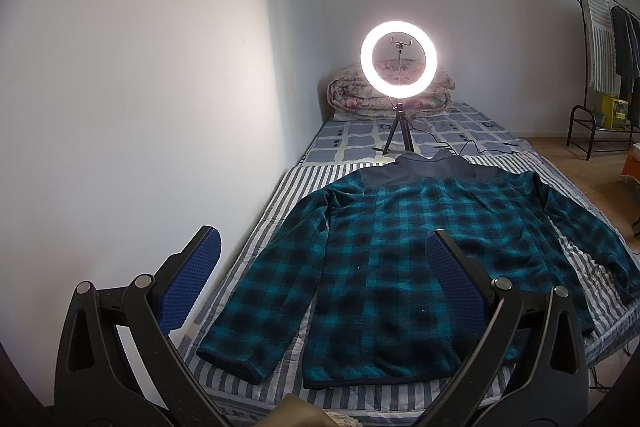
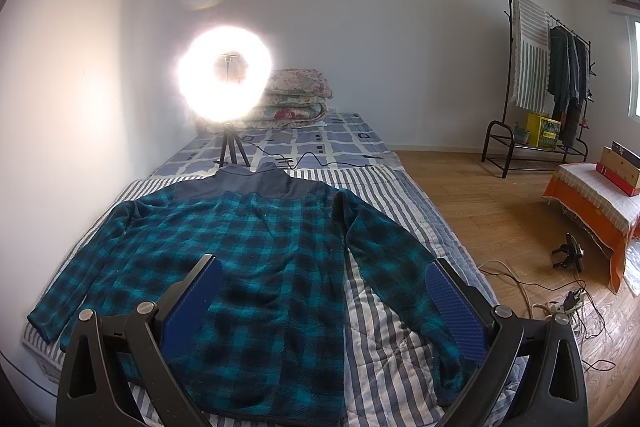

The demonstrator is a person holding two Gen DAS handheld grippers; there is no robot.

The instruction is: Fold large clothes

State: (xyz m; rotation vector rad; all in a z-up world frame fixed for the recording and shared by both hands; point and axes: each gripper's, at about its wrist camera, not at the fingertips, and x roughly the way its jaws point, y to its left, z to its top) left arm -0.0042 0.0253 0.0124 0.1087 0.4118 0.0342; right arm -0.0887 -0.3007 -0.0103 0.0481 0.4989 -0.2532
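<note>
Striped bed cover (image 1: 276, 211) carries the plaid jacket (image 1: 400, 259) spread flat, at 12 o'clock from both spread, empty grippers: left gripper (image 1: 324, 247), right gripper (image 2: 324, 275).

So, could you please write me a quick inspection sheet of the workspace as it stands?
Surface: bed with a striped quilt, checked sheet beyond.
Job's things: teal plaid jacket lying flat, unfolded, sleeves spread out, collar toward the far end.
Clutter: lit ring light on a small tripod on the bed; folded floral quilt behind it.
Grippers: left gripper open, holding nothing; right gripper open, holding nothing; both above the jacket's near hem.
Cables: black cable across the sheet; loose wires and a power strip on the floor.
Surroundings: white wall, wooden floor, clothes rack, orange-covered bench with boxes.
</note>
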